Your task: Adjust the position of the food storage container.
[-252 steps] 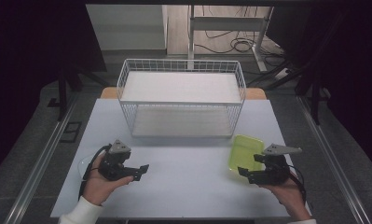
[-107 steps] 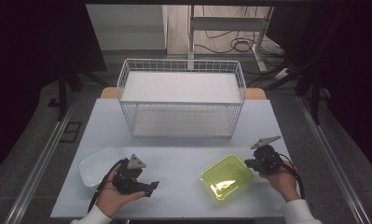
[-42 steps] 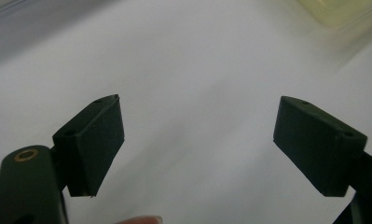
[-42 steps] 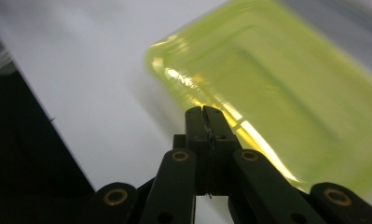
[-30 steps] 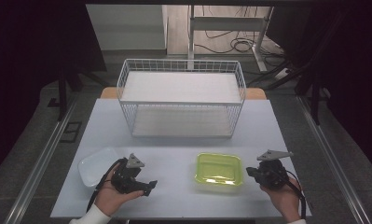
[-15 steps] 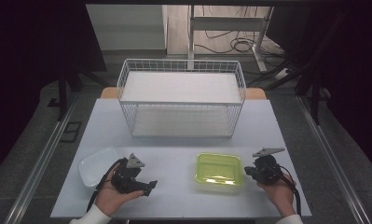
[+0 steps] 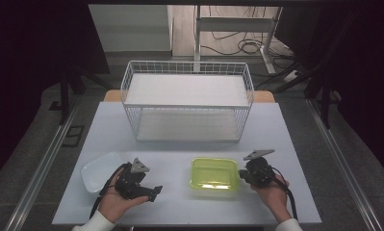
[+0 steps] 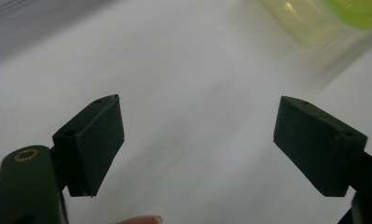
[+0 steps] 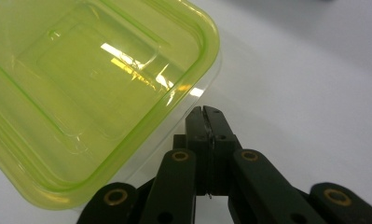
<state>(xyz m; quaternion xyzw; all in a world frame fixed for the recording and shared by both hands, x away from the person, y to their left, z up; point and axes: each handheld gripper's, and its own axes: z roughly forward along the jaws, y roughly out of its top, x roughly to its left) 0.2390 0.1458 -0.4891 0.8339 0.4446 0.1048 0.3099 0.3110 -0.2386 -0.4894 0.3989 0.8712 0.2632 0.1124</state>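
A yellow-green plastic box (image 7: pixel 214 174) lies flat on the white table (image 7: pixel 189 144), right of centre near the front. My right gripper (image 7: pixel 243 174) is shut with nothing between its jaws. Its tips (image 9: pixel 204 111) sit right beside the corner rim of the green box (image 9: pixel 81 84); I cannot tell whether they touch it. My left gripper (image 7: pixel 155 189) rests near the front left, open and holding nothing (image 8: pixel 197 135), pointing toward the green box (image 8: pixel 356 7). A clear plastic tub (image 7: pixel 99 171) sits just left of the left hand.
A white wire basket (image 7: pixel 187 103) stands across the back middle of the table. Bare tabletop lies between the basket and the two boxes. The table's front edge runs just below both hands.
The right gripper has slid left and slightly down, up to the green box's right edge, jaws still shut. The green box, earlier tilted, now lies flat. The left gripper has stayed put.
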